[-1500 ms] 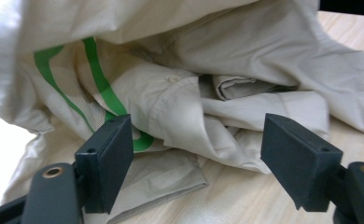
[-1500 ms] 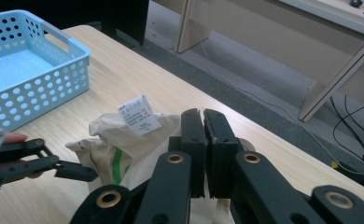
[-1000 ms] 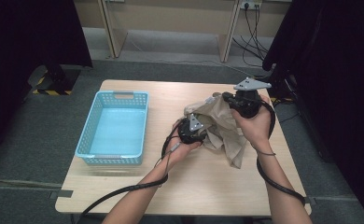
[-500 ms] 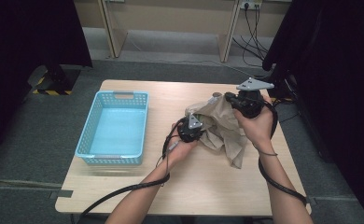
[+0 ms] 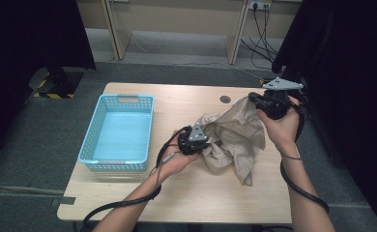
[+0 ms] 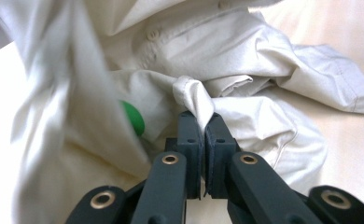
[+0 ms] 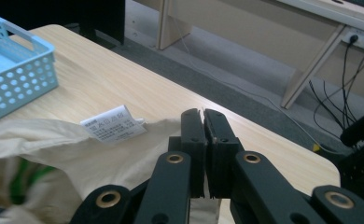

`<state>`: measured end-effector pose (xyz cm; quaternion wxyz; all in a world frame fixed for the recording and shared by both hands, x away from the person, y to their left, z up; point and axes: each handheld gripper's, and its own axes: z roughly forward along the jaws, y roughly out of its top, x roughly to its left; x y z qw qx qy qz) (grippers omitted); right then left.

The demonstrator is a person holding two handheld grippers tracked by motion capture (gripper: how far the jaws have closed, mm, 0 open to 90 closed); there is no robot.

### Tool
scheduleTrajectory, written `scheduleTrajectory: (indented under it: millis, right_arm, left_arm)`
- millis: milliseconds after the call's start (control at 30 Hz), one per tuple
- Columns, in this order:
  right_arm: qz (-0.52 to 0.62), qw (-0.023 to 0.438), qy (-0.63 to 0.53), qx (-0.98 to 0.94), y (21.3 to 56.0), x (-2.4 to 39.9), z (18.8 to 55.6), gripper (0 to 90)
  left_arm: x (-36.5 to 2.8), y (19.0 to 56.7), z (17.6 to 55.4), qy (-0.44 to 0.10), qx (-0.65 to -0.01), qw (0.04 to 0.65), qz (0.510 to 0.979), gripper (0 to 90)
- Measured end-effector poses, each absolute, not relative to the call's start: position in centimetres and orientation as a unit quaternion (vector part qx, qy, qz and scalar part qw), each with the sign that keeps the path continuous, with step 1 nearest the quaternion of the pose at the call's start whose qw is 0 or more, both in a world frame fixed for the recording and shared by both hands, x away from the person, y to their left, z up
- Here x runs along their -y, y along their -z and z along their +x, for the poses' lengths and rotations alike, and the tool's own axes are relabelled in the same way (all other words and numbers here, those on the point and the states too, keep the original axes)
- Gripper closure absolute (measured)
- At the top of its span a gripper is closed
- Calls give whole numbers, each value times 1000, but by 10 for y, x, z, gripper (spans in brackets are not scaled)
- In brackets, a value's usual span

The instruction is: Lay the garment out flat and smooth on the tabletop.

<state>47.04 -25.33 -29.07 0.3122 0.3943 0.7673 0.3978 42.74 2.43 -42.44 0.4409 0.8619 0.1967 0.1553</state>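
High view showed the beige garment (image 5: 232,137) lying crumpled on the right half of the table (image 5: 177,203), stretched between both tools; the left tool (image 5: 202,143) stood at the cloth's left edge, near the table's middle, and its jaws, which had just been closing, were clamped on a fold of the fabric, as the left gripper view confirmed (image 6: 202,122); a green patch (image 6: 133,117) showed among the folds there; the right tool (image 5: 254,101) held the garment's upper corner raised near the far right edge of the table; in the right gripper view its jaws (image 7: 203,114) were pressed together on the cloth edge beside a white care label (image 7: 112,123); the blue basket (image 5: 92,145) sat at the left side, well apart from the garment; bare table lay open between basket and cloth and along the near edge.
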Motion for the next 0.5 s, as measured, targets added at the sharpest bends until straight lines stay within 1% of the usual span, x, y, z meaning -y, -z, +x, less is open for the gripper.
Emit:
scheduleTrajectory:
  millis: [300,400,500]
  right_arm:
    - [425,306,-369,-768,301,275,480,876]
    - [443,300,-356,-766,308,285,486,876]
    - [461,296,-338,-765,318,296,490,876]
  left_arm:
    - [-56,403,402,-140,-143,435,878,866]
    - [-65,396,400,-131,-138,432,882,866]
    - [-72,390,403,-122,-147,436,879,866]
